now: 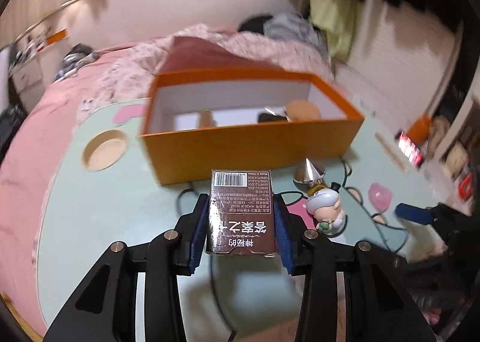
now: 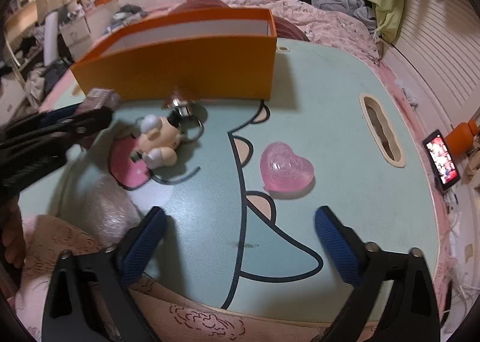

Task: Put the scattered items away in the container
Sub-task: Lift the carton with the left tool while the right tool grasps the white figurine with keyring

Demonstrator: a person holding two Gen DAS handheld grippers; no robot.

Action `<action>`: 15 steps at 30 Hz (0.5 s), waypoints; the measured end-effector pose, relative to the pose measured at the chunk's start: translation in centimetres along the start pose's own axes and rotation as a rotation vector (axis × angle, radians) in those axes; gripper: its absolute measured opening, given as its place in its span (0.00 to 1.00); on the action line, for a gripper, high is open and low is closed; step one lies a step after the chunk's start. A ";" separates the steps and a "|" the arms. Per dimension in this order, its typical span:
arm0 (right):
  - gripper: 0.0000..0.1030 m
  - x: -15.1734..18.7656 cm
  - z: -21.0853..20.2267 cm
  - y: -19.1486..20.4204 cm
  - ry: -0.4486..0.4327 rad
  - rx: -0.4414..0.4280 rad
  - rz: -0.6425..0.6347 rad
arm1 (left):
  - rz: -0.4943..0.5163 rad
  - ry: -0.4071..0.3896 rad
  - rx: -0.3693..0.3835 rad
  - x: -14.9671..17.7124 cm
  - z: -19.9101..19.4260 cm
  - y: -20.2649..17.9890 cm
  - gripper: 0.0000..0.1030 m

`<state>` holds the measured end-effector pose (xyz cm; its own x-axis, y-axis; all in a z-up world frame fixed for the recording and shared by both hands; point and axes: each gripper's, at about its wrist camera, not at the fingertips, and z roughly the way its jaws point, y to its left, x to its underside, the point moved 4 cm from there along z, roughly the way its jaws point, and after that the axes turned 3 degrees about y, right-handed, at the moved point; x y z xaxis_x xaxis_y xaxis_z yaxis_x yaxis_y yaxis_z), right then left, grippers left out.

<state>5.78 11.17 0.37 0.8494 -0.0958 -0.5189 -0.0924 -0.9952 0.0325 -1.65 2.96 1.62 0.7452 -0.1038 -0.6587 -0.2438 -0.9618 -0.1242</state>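
Observation:
My left gripper (image 1: 241, 210) is shut on a brown card box (image 1: 241, 213) with a barcode, held above the green table just in front of the orange container (image 1: 255, 140). The container holds a few small items. A small white figurine keychain (image 1: 325, 207) and a silver cone (image 1: 309, 172) lie right of the box. In the right wrist view my right gripper (image 2: 240, 222) is open and empty over the table, with a pink heart-shaped piece (image 2: 286, 169) just ahead of it. The figurine (image 2: 159, 142) and orange container (image 2: 186, 71) lie further ahead. The left gripper (image 2: 54, 128) shows blurred at the left.
The green cartoon table (image 2: 330, 131) has a slot-shaped hole (image 2: 382, 131) at the right and a round recess (image 1: 103, 149) at the left. A phone with a lit screen (image 2: 442, 160) stands beyond the right edge. A bed with pink bedding (image 1: 75, 95) lies behind.

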 end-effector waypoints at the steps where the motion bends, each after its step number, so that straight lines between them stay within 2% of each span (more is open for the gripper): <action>1: 0.86 -0.2 -0.6 -0.1 -0.027 -0.017 0.011 | -0.023 -0.014 -0.006 0.3 -0.5 0.6 0.41; 4: 0.86 -0.8 -2.6 -0.1 -0.125 -0.062 0.026 | -0.094 -0.031 -0.051 2.3 -1.1 2.5 0.41; 7: 0.85 -1.7 -4.0 0.7 -0.194 -0.120 0.016 | -0.147 -0.010 -0.011 3.6 -0.7 3.2 0.41; 9: 0.79 -2.6 -4.1 1.1 -0.195 -0.157 0.009 | -0.133 -0.015 -0.017 3.5 -0.7 3.0 0.41; 11: 0.78 -3.7 -3.4 1.8 -0.178 -0.164 0.016 | -0.109 -0.040 -0.030 3.4 -1.3 2.6 0.41; 15: 0.75 -4.9 -1.0 3.6 -0.084 -0.192 -0.002 | -0.075 -0.050 -0.044 3.5 -1.7 2.1 0.41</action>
<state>1.77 8.00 3.91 0.8025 -0.1002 -0.5881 0.0164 -0.9817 0.1896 1.50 0.19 0.29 0.7284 -0.0190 -0.6849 -0.1599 -0.9767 -0.1430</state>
